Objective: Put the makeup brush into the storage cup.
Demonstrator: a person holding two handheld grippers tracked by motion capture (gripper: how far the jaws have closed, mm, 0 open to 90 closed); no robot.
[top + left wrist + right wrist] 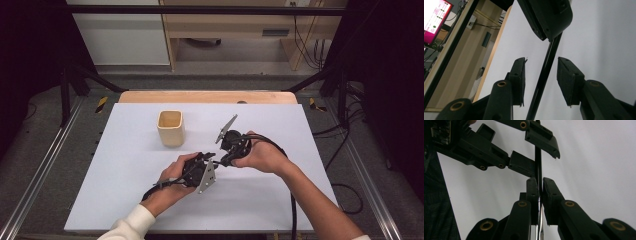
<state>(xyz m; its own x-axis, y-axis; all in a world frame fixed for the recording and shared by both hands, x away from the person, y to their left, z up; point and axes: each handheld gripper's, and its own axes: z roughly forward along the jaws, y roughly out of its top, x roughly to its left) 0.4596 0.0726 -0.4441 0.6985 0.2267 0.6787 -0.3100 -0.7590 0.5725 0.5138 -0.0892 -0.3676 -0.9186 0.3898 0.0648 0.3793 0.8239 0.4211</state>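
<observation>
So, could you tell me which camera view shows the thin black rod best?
The right gripper view: the thin black rod stands clamped between the right gripper pads. In the left gripper view it runs between the left gripper jaws, apart from them. In the high view it is too small to tell.

White table (125, 200), beige cup (171, 128) atop.

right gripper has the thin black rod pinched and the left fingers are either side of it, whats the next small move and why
Probably close the left gripper the rest of the way onto the thin black rod. In the left gripper view the rod runs between its fingers with a gap on each side, so nothing grips it there yet. The right gripper is shut on the rod and should hold until the left has it.
</observation>
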